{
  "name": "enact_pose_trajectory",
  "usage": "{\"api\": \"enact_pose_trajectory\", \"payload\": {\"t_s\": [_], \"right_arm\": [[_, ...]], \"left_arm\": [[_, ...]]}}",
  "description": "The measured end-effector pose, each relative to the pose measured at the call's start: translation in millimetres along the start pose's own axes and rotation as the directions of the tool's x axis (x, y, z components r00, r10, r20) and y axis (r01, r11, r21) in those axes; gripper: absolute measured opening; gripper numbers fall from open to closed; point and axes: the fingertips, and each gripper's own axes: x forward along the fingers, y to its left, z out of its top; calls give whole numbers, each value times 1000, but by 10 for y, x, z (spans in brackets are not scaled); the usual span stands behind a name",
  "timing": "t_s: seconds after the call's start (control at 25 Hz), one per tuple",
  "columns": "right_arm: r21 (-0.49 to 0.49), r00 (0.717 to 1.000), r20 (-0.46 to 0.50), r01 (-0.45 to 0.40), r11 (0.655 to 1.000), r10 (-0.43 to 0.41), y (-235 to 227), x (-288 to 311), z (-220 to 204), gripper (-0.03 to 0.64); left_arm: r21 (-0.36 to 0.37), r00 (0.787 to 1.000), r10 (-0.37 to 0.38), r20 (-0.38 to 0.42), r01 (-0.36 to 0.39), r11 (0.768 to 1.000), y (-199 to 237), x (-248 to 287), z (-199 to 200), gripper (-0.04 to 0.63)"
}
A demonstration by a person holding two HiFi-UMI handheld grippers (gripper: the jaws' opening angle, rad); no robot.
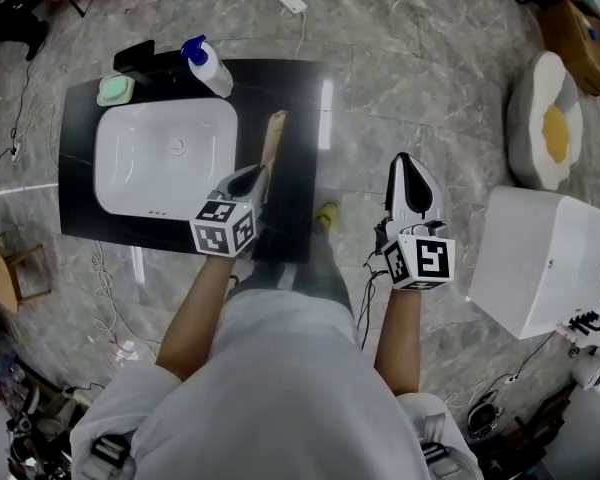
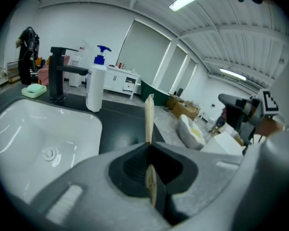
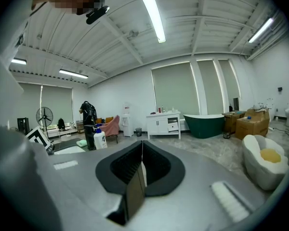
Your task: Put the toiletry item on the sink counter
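Observation:
A flat tan wooden toiletry item (image 1: 273, 141) sticks out forward from my left gripper (image 1: 252, 180), which is shut on its near end. It hovers over the right part of the black sink counter (image 1: 295, 98), right of the white basin (image 1: 165, 158). In the left gripper view the item (image 2: 148, 117) shows edge-on, rising between the closed jaws of my left gripper (image 2: 149, 146). My right gripper (image 1: 405, 165) hangs over the floor right of the counter, shut with nothing in it; the right gripper view shows its jaws pressed together at my right gripper (image 3: 142, 153).
A blue-topped pump bottle (image 1: 208, 66), a black faucet (image 1: 140, 58) and a green soap dish (image 1: 115, 90) line the counter's far side. On the floor to the right are a white box (image 1: 555, 258), an egg-shaped cushion (image 1: 550, 118) and loose cables (image 1: 365, 298).

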Motion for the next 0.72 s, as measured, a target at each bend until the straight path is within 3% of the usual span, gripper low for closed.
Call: {"api": "enact_pose_trajectory", "payload": {"t_s": [0.4, 0.72], "right_arm": [[6, 1000, -25, 6, 1000, -6, -113, 106, -118, 5], [6, 1000, -15, 9, 1000, -9, -114, 124, -77, 5]], "left_arm": [[-14, 998, 38, -51, -39, 999, 154, 197, -196, 12], [-17, 998, 56, -37, -56, 998, 227, 224, -152, 29]]}}
